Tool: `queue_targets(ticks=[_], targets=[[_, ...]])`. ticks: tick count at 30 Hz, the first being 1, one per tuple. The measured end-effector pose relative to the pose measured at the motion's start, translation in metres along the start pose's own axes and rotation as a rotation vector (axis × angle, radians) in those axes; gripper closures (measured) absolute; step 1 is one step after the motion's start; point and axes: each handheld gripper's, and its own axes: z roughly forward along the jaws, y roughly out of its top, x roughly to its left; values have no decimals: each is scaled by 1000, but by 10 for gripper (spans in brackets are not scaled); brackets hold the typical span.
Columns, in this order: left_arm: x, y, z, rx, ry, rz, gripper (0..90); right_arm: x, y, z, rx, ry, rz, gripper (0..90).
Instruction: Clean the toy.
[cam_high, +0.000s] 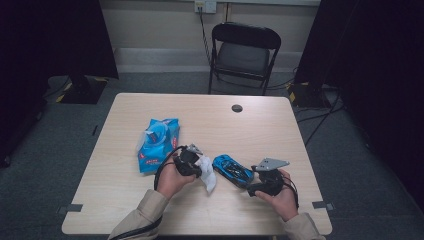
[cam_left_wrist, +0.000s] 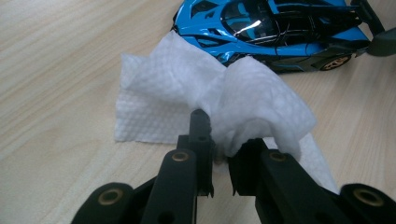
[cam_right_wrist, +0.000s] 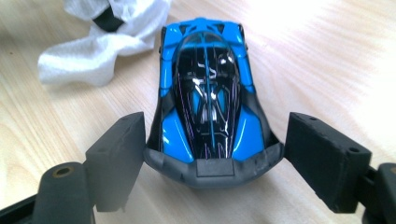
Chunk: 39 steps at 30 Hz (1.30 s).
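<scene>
Pale woodgrain table (cam_high: 150, 210), crumpled dimpled wipe (cam_left_wrist: 196, 88), glossy car (cam_right_wrist: 208, 93)

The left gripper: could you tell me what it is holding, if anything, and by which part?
The left gripper holds a white wipe, pinched at a bunched-up fold near its middle.

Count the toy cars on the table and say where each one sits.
1. The blue toy car sits on the table near the front edge, between the white wipe on its left and the right claw, whose jaws flank its rear. None seems hidden.
</scene>
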Motion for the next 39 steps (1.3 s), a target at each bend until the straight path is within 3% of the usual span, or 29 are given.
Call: queue_targets(ticks=[6,19,25,30,39], targets=[[-4,1,4,2,-7,2,811,-1,13,-2,-33,2,5,271],[-7,-2,11,2,-4,2,804,-3,32,25,-21,31,16,349],[-7,-3,12,0,4,5,794,1,35,38,8,57,-6,404],[-9,-2,14,-4,9,2,783,3,37,41,18,26,-36,479],[-14,2,21,-15,-2,8,779,4,37,42,15,17,-46,477]])
